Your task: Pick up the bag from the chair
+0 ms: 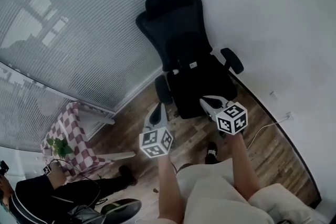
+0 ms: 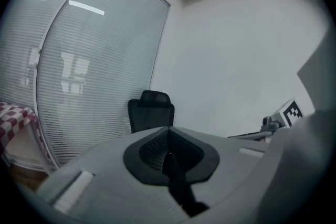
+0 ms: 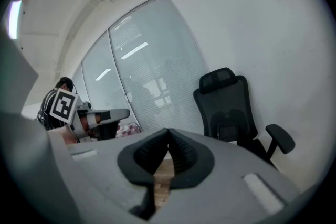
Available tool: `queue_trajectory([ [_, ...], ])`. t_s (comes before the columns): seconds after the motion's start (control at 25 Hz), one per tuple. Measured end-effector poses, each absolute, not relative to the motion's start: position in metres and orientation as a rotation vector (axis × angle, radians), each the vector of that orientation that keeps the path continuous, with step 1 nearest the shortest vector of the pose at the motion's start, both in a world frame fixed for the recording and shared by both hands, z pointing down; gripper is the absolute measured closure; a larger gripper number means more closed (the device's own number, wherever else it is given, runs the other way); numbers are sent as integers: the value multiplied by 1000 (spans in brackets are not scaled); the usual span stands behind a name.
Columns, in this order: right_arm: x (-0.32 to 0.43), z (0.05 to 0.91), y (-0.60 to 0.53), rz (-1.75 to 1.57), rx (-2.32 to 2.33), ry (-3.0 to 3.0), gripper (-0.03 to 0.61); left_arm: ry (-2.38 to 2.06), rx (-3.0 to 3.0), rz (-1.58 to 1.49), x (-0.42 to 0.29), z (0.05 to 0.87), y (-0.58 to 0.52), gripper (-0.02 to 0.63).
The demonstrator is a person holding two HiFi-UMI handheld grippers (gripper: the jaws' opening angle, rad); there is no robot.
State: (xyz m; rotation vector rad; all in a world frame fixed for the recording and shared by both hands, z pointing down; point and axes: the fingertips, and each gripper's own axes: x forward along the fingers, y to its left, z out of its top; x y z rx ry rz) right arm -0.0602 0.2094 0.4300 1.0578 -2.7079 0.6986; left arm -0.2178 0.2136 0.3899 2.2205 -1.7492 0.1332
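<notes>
A black office chair [image 1: 176,23] stands against the white wall. On its seat a black bag [image 1: 198,80] with a small white tag leans on the backrest; it is hard to tell apart from the chair. My left gripper [image 1: 159,108] hovers shut just left of the seat's front. My right gripper [image 1: 209,104] is shut over the seat's front edge, close to the bag. The left gripper view has shut jaws [image 2: 168,129] below the chair [image 2: 150,113]. The right gripper view has shut jaws [image 3: 168,131], with the chair [image 3: 226,107] and bag [image 3: 231,126] behind them.
A glass wall with blinds [image 1: 68,23] runs along the left. A small table with a chequered cloth [image 1: 73,136] and a plant [image 1: 58,147] stands at lower left, beside a seated person in black [image 1: 52,194]. A white cable [image 1: 268,126] lies on the wooden floor at right.
</notes>
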Motion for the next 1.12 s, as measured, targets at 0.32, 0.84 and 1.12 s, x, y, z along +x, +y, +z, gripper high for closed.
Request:
queue_trajectory([
  [0.32, 22, 443, 180, 781, 1231, -2674, 578, -1772, 2208, 178, -198, 396, 188, 607],
  [0.84, 64, 457, 83, 708, 1395, -2534, 578, -1654, 2246, 144, -173, 426, 74, 607],
  [1.12, 70, 458, -32, 679, 1407, -2457, 578, -1648, 2149, 90, -190, 458, -36, 607],
])
